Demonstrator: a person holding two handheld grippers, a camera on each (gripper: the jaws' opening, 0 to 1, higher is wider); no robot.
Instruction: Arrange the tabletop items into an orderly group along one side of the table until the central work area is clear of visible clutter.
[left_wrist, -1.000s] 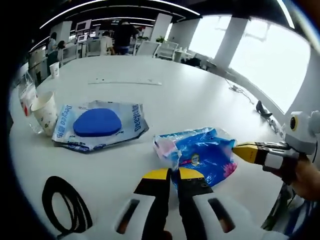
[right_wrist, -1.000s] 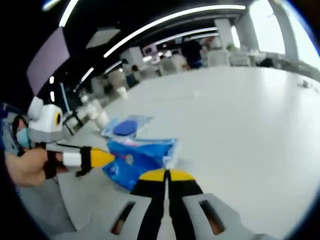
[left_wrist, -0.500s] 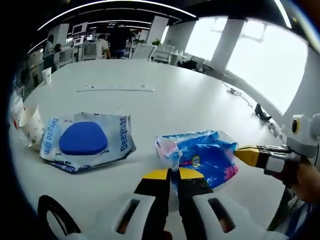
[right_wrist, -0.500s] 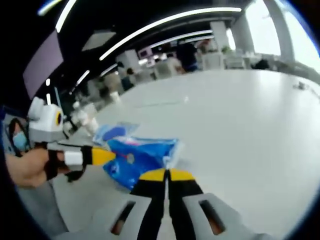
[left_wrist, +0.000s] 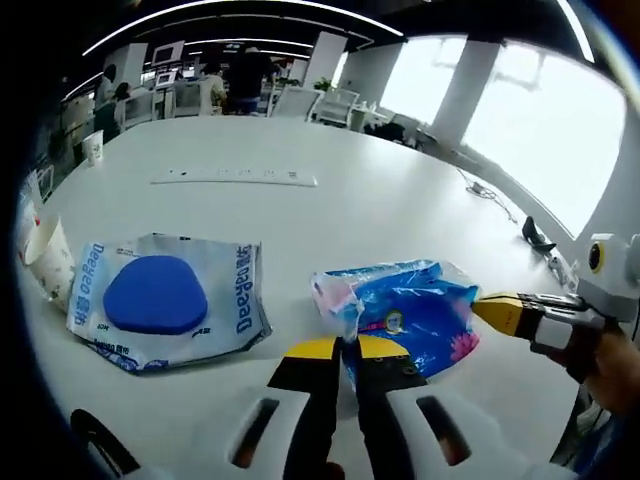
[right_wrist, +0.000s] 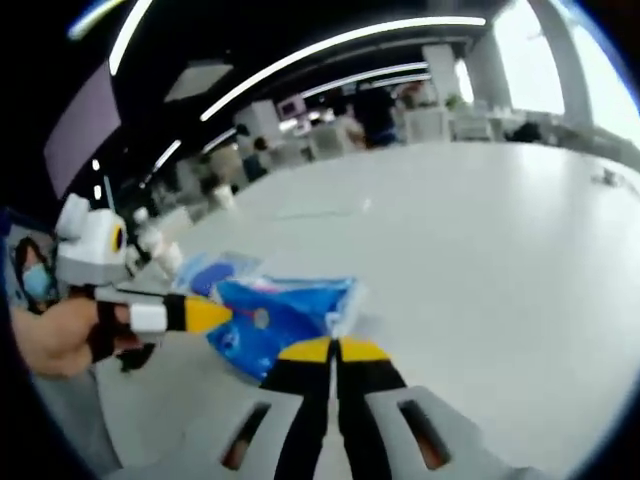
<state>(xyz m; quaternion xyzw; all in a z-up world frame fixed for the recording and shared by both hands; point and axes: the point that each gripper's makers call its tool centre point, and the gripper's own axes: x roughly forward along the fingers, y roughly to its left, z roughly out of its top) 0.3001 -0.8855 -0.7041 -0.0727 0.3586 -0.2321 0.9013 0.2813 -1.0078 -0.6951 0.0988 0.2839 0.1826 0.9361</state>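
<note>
In the left gripper view, a paper cup (left_wrist: 45, 262) stands at the far left edge of the white table (left_wrist: 350, 200). Just beside it lies a flat wipes packet (left_wrist: 165, 300) with a blue oval lid. Farther back a long white strip (left_wrist: 235, 178) lies across the table. Right of the packet, near the middle, sits a crumpled blue bag (left_wrist: 405, 312). The left gripper (left_wrist: 340, 348) has its yellow-tipped jaws pressed together at the bag's near edge; whether they pinch the plastic I cannot tell. At the far right, the right gripper (left_wrist: 497, 310), held in a hand (left_wrist: 610, 365), reaches the bag's right edge with its tips together.

In the right gripper view, the left gripper (right_wrist: 212, 315) comes in from the left and touches the blue bag (right_wrist: 285, 310), while the right gripper (right_wrist: 332, 350) shows closed jaws at the bag's near side.
</note>
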